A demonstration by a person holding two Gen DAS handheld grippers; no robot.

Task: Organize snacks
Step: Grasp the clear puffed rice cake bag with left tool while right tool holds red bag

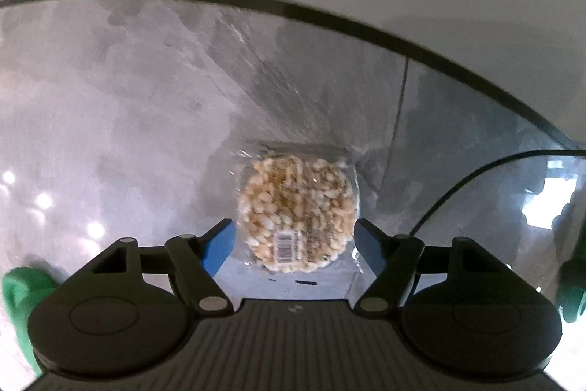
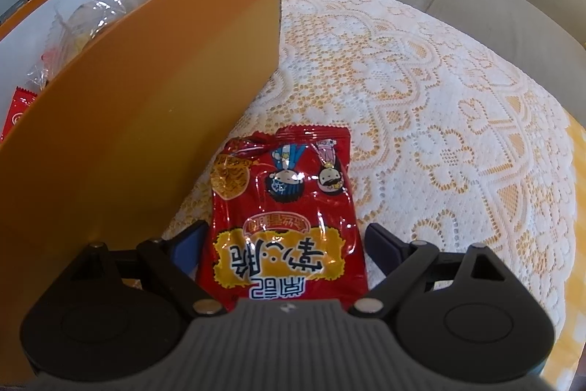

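Left gripper (image 1: pixel 294 242) hangs spread wide above a clear-wrapped puffed-rice cake (image 1: pixel 297 211) lying on the grey floor (nothing touched). Right gripper (image 2: pixel 285 246), also spread, straddles a red snack packet (image 2: pixel 284 207) on the lace tablecloth (image 2: pixel 439 120) beside an orange box (image 2: pixel 139 98).

Left claw (image 1: pixel 295 244): a ribbed dark grey housing with a small pale mark at its centre front, flanked by two black round-ended plates, each bearing a shallow circular recess and a triangular cut-out. Black link bars pinned with silver rivets carry two bright blue fingers (image 1: pixel 219 250). Green parts (image 1: pixel 22 295) show at both edges of the view. Right claw (image 2: pixel 284 244): the same ribbed housing, plates, links and rivets; its fingers (image 2: pixel 381 242) appear darker blue.
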